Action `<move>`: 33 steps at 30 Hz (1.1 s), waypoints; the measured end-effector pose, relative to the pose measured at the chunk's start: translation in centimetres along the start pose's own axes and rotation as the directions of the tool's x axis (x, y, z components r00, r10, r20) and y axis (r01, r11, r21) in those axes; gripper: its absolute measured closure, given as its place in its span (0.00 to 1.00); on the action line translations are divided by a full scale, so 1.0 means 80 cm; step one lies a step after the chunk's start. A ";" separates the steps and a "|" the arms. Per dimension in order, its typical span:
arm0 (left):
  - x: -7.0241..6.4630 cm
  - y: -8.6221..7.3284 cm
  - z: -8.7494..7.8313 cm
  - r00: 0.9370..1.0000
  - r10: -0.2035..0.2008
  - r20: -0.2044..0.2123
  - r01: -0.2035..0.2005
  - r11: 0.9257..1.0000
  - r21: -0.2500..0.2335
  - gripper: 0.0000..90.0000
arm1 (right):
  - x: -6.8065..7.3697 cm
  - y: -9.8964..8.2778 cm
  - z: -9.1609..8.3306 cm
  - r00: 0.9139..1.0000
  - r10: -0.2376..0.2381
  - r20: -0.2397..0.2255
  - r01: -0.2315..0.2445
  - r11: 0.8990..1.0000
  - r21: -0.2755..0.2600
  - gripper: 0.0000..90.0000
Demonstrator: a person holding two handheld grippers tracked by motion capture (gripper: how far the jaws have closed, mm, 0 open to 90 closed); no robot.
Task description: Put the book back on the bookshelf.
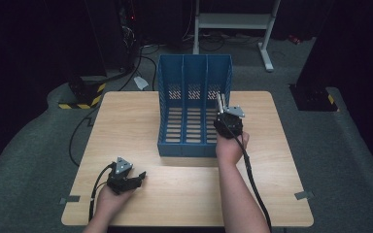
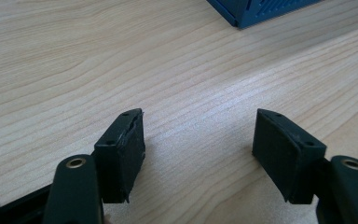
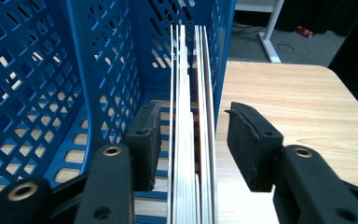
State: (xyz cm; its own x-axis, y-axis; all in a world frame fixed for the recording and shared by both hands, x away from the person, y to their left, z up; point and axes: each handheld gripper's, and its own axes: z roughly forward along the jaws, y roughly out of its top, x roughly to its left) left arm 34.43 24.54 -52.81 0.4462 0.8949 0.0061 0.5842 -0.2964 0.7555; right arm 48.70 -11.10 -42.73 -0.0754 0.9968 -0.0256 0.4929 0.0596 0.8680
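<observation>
— Where do we stand with the right hand-held gripper (image 3: pixel 189 140)?

— We see it at the right-hand compartment of the blue file rack (image 1: pixel 194 104), which stands upright on the table (image 1: pixel 126 126) toward its far middle. In the right gripper view a stack of thin white sheets (image 3: pixel 191 140) stands on edge inside that compartment, against its outer wall, and runs straight between the two black jaws.

— Are we clamped on the stack?

— No. The jaws stand partly apart. The left pad (image 3: pixel 144 140) sits inside the rack, just beside the stack, and we cannot tell whether it brushes the nearest sheet. The right pad (image 3: pixel 251 144) is clearly off the stack, with the rack's side wall and bare table showing in the gap. So the sheets lie between the pads without being pressed.

— And in the high view?

— There the right hand-held gripper (image 1: pixel 226 116) hangs over the rack's right front corner, with the white edges of the sheets (image 1: pixel 220 103) rising just beyond it.

— What about the left hand-held gripper (image 2: pixel 198 140)?

— We hold it low over the near left part of the table (image 2: pixel 121 56), well apart from the rack. Its jaws are spread wide with nothing between them but wood grain. A corner of the blue rack (image 2: pixel 256 11) shows at the top of the left gripper view.
</observation>
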 end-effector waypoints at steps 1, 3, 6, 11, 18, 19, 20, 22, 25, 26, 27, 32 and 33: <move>0.000 0.000 0.000 1.000 0.000 0.000 0.000 1.000 0.000 0.38 | -0.001 0.000 0.000 1.000 -0.003 -0.006 0.003 1.000 -0.003 0.55; 0.000 0.000 0.000 1.000 0.000 0.001 0.000 1.000 0.001 0.37 | -0.002 0.001 0.000 1.000 0.001 -0.026 -0.001 1.000 0.001 0.49; 0.000 0.000 0.000 1.000 0.003 0.002 -0.003 1.000 0.002 0.37 | -0.003 0.004 -0.002 0.999 0.003 -0.048 -0.003 1.000 0.004 0.40; 0.000 0.000 0.000 1.000 0.003 0.002 -0.003 1.000 0.002 0.37 | -0.003 0.007 -0.005 0.999 0.003 -0.050 -0.003 1.000 0.002 0.36; -0.001 0.000 0.000 1.000 0.008 0.006 -0.008 1.000 0.005 0.36 | -0.005 0.008 -0.008 0.995 -0.003 -0.095 0.004 1.000 0.018 0.27; -0.001 0.000 0.000 1.000 0.008 0.006 -0.008 1.000 0.005 0.36 | -0.005 0.008 -0.009 0.995 -0.003 -0.100 0.005 1.000 0.020 0.26; -0.001 0.000 0.000 1.000 0.008 0.006 -0.008 1.000 0.005 0.36 | -0.005 0.008 -0.009 0.995 -0.003 -0.100 0.005 1.000 0.020 0.26; -0.001 0.000 0.000 1.000 0.008 0.006 -0.008 1.000 0.005 0.35 | -0.004 0.008 -0.010 0.994 -0.001 -0.108 0.003 1.000 0.022 0.25; -0.001 0.000 0.000 1.000 0.009 0.006 -0.009 1.000 0.005 0.35 | -0.005 0.009 -0.013 0.994 -0.007 -0.113 0.009 1.000 0.017 0.24; -0.001 0.000 0.000 1.000 0.008 0.006 -0.008 1.000 0.005 0.35 | -0.003 0.008 -0.013 0.995 -0.021 -0.095 0.023 1.000 0.019 0.24; -0.001 0.000 0.000 1.000 0.008 0.005 -0.008 1.000 0.005 0.35 | -0.002 0.008 -0.014 0.996 -0.029 -0.086 0.031 0.999 0.022 0.24; -0.001 0.000 0.000 1.000 0.008 0.005 -0.008 1.000 0.005 0.35 | -0.002 0.008 -0.017 0.994 -0.036 -0.106 0.039 0.999 0.031 0.19; -0.001 0.000 0.000 1.000 0.008 0.005 -0.008 1.000 0.005 0.35 | -0.002 0.008 -0.019 0.993 -0.037 -0.109 0.041 0.999 0.032 0.19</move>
State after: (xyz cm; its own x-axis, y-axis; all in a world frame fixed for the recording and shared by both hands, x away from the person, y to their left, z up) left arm 34.41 24.46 -52.80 0.4544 0.8908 0.0085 0.5843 -0.3052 0.7519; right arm 47.70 -11.33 -41.44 -0.1882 0.9821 -0.0035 0.5170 0.1021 0.8499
